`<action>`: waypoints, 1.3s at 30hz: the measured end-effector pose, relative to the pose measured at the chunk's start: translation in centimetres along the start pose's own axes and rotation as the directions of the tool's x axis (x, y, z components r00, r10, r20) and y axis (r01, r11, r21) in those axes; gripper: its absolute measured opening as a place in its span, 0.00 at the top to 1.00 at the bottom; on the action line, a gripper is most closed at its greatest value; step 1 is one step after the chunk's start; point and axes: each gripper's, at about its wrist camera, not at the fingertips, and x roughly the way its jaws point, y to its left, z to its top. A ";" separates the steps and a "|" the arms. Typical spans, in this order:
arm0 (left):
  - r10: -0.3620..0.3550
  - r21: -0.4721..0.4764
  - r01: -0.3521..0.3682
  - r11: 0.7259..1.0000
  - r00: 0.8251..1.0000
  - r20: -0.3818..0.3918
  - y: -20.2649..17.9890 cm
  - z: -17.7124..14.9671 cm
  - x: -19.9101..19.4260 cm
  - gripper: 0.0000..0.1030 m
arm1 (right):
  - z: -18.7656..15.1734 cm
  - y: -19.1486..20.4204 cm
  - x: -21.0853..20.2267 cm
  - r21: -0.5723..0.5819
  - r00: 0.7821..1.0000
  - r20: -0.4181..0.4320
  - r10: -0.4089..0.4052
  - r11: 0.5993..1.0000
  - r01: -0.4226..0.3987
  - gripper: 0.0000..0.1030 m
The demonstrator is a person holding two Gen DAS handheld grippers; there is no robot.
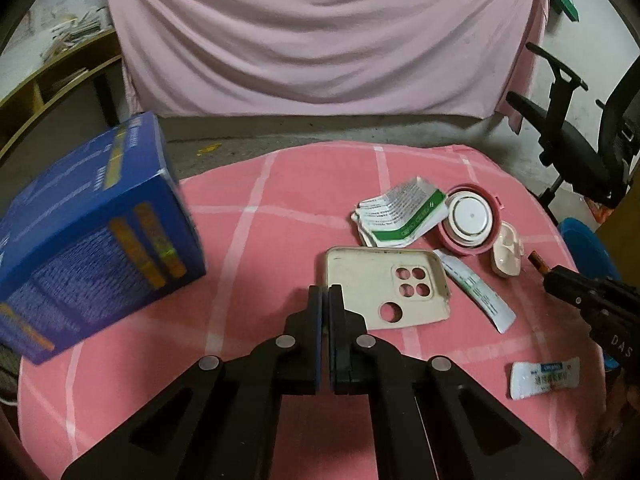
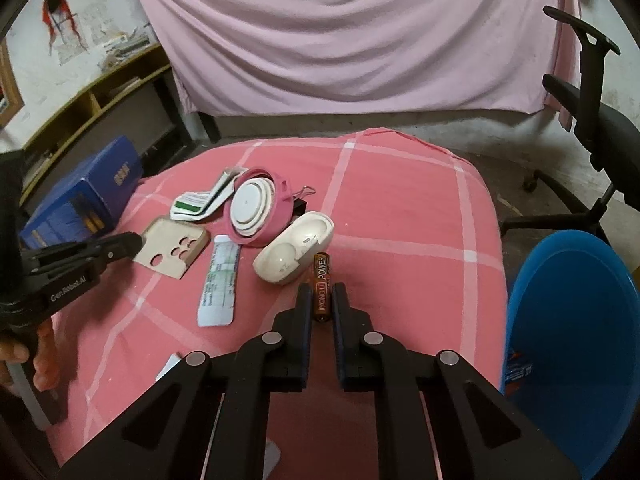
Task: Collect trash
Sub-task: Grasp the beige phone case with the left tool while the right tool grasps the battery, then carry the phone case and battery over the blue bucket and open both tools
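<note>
Left wrist view
- Landmark: the beige plastic phone case (image 1: 386, 286) with round camera holes, laid flat on the pink checked tablecloth (image 1: 280, 208).
- Left gripper (image 1: 325, 294): jaws seen brought together at the case's near-left edge; whether the edge is pinched cannot be told.
- Paper packet: a crumpled white-and-green paper packet (image 1: 400, 212) is seen just behind the case.
- Collapsible cup: a pink-and-white folded silicone cup (image 1: 470, 220) is seen behind and right of the case.
- Blue cardboard box (image 1: 92, 232): seen well left of the case.

Right wrist view
- Right gripper (image 2: 322, 298): closed on a brown cylindrical battery (image 2: 322, 286), gripped across its length, judged ready for lifting.
- Battery position: well right of the case, just beside a cream oval earbud case (image 2: 294, 248).
- Battery look: gold lettering is shown; one end is seen past the fingers.
- Blue plastic bin (image 2: 576, 344): placed off the table's right edge, far right of the case, judged the drop point.
</note>
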 end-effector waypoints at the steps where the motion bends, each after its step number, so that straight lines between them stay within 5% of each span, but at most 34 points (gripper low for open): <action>1: 0.002 -0.003 -0.002 1.000 1.000 0.012 0.0 -0.3 -0.5 0.99 | -0.1 0.0 -0.2 -0.001 1.000 0.005 0.002 1.000 -0.002 0.93; 9: 0.000 0.002 0.000 1.000 0.987 0.160 -2.4 -1.0 -4.5 0.99 | -0.9 -0.3 -2.7 0.012 0.994 0.101 0.048 0.999 -0.050 0.93; 15: -0.056 0.012 0.056 0.998 0.943 0.329 -5.1 -0.9 -7.6 0.99 | -1.5 -0.2 -6.7 0.000 0.950 0.308 0.045 0.999 -0.047 0.93; 21: -0.120 0.043 0.114 0.993 0.870 0.479 -8.0 -0.8 -10.2 0.99 | -2.1 -0.4 -11.3 -0.014 0.846 0.533 -0.010 1.000 0.020 0.93; 27: -0.163 0.096 0.132 0.987 0.803 0.573 -10.4 -0.8 -12.1 0.99 | -3.1 -1.4 -14.5 0.022 0.739 0.668 -0.085 0.995 0.094 0.92; 33: -0.207 0.145 0.148 0.978 0.764 0.611 -13.1 -0.9 -13.4 0.99 | -4.7 -2.8 -17.0 0.073 0.655 0.739 -0.160 0.985 0.159 0.92; 39: -0.246 0.200 0.153 0.968 0.739 0.628 -16.3 -1.5 -13.7 0.99 | -6.1 -5.2 -18.6 0.138 0.612 0.758 -0.228 0.972 0.190 0.92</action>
